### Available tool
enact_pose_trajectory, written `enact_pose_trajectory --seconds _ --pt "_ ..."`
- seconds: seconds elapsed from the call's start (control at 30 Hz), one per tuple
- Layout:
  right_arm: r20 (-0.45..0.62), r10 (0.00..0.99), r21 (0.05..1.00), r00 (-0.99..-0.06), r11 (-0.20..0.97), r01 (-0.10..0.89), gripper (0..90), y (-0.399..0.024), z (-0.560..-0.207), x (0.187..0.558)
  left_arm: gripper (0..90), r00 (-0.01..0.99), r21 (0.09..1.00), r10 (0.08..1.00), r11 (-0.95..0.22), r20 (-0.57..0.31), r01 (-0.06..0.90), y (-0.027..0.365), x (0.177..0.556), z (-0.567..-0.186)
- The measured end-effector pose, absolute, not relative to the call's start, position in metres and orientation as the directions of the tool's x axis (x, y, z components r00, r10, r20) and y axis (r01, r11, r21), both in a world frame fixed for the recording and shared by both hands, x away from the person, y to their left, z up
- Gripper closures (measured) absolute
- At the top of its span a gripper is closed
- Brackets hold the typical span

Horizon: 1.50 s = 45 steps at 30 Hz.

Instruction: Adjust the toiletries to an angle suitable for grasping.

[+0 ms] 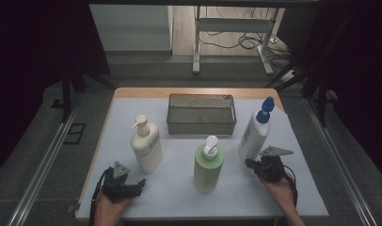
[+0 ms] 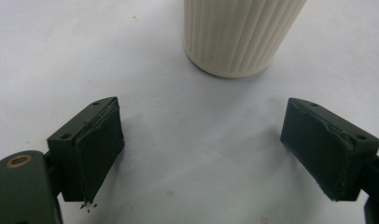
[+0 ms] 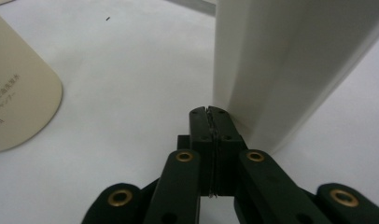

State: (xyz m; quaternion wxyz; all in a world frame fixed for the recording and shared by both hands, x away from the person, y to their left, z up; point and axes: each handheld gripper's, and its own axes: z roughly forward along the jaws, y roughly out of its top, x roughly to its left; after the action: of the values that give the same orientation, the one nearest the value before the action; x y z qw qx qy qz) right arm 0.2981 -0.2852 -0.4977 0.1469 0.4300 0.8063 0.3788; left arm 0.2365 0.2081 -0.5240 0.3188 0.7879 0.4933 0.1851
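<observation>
Three bottles stand on the pale mat (image 1: 283, 197): a cream pump bottle (image 1: 147, 146) at the left, a green pump bottle (image 1: 208, 165) in the middle, and a white bottle with a blue cap (image 1: 255, 134) at the right. My left gripper (image 1: 135, 184) rests near the front left edge. In the left gripper view it (image 2: 201, 149) stands open and holds nothing, with the cream bottle's ribbed base (image 2: 239, 32) a little ahead of it. My right gripper (image 1: 249, 163) is shut on nothing, its tips (image 3: 210, 112) right at the foot of the white bottle (image 3: 281, 70).
A wire mesh basket (image 1: 201, 123) sits at the back centre of the mat. A pale bottle side with printed text (image 3: 15, 93) lies at the left of the right gripper view. Metal rails run along both sides of the table.
</observation>
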Motion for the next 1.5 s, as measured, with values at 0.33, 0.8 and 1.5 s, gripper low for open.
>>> enact_pose_trajectory --seconds 0.33,0.8,1.5 --pt "0.082 0.809 0.739 -0.582 0.343 0.580 89.5 -0.292 -0.498 0.299 12.7 0.445 0.685 0.895 -0.310 -0.023 0.659 0.208 0.237 -0.524" --pt "0.078 0.847 0.741 -0.525 0.303 0.599 89.2 -0.316 -0.498 0.306 12.7 0.445 0.685 0.895 -0.310 -0.023 0.660 0.208 0.237 -0.524" --pt "0.087 0.850 0.753 -0.520 0.285 0.593 63.5 -0.327 -0.478 0.296 12.7 0.445 0.685 0.895 -0.310 -0.022 0.659 0.208 0.236 -0.524"
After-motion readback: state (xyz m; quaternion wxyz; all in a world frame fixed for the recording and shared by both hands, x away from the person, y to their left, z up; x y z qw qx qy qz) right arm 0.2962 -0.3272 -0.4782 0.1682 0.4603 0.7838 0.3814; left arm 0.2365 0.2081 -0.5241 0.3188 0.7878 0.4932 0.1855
